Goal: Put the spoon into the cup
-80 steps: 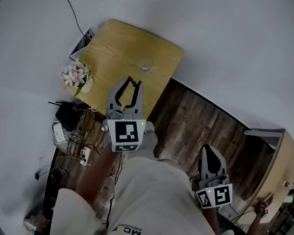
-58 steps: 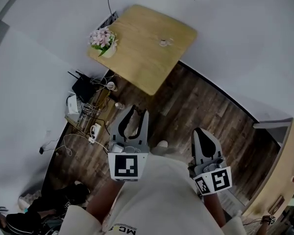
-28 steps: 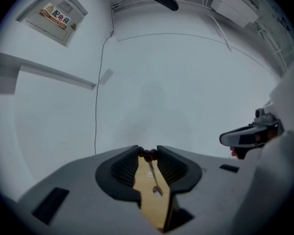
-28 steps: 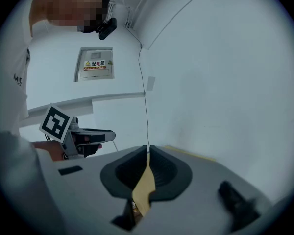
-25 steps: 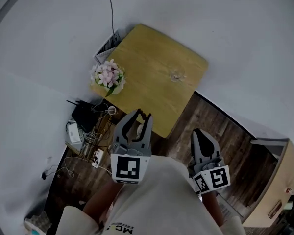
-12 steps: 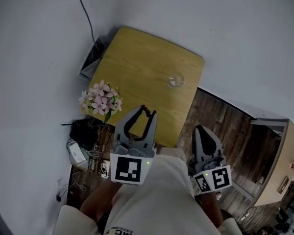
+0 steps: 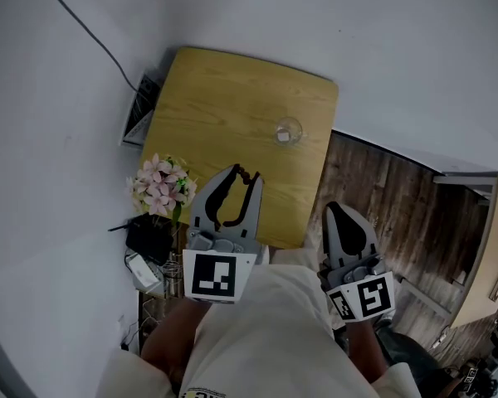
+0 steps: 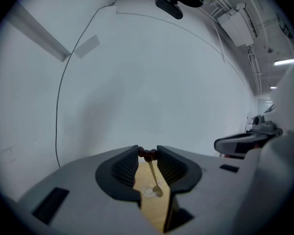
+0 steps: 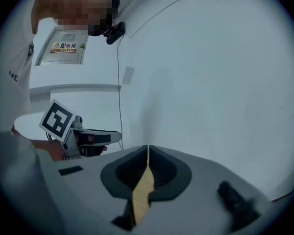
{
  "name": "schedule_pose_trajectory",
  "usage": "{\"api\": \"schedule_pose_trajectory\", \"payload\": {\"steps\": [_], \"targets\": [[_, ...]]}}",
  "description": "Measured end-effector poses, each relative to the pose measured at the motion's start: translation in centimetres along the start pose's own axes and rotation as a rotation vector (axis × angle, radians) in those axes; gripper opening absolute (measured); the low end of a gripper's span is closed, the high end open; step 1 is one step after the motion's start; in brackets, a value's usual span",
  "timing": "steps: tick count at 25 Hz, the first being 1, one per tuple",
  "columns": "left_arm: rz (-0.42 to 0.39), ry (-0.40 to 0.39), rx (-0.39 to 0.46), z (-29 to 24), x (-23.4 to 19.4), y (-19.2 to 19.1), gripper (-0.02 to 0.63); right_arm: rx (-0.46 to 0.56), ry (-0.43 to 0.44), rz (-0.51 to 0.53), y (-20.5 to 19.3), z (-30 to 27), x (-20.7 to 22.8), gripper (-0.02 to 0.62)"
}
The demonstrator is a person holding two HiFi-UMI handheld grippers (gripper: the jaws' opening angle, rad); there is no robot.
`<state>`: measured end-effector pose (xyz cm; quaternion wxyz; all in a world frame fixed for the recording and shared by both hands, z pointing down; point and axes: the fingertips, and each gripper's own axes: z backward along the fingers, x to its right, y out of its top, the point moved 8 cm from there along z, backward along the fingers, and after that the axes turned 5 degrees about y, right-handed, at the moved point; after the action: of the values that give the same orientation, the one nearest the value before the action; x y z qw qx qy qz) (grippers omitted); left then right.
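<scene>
We bring the spoon toward the cup; it is not yet over it.

The slim pale spoon with a dark reddish beaded handle end (image 8: 153, 176) hangs bowl-down from the tips of our left grey two-jaw gripper (image 7: 244, 173), whose jaws stand part closed, pinching that beaded end; we judge the grip at the very top is chosen so the bowl can enter the cup first; the small clear glass cup (image 7: 288, 132) stands upright on the square yellow wooden table (image 7: 216, 89); the spoon is nearer us than the cup and to its left, apart from it; our right grey gripper (image 7: 333, 212) sits nearer us than the cup, past the table's edge, jaws pressed together on nothing, likely idle; a pot of pink flowers (image 7: 158, 191) sits well left of the cup.
</scene>
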<state>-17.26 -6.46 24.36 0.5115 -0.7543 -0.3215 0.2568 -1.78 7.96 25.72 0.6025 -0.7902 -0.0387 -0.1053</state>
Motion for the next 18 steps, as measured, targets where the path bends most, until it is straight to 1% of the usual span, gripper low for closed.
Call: {"api": "schedule_pose_trajectory", "payload": {"steps": [4, 7, 11, 18], "targets": [[-0.014, 0.003, 0.004, -2.1, 0.6, 0.2, 0.124, 0.003, -0.003, -0.010, 0.1, -0.7, 1.6, 0.034], [-0.002, 0.019, 0.011, -3.4, 0.9, 0.2, 0.124, -0.010, -0.005, -0.023, -0.4, -1.2, 2.9, 0.034], [-0.006, 0.041, 0.010, -5.9, 1.1, -0.2, 0.124, -0.025, 0.009, -0.025, -0.9, -2.8, 4.9, 0.034], [-0.002, 0.045, -0.005, -10.0, 2.1, -1.4, 0.124, -0.039, 0.020, -0.052, -2.6, -4.8, 7.5, 0.034]]}}
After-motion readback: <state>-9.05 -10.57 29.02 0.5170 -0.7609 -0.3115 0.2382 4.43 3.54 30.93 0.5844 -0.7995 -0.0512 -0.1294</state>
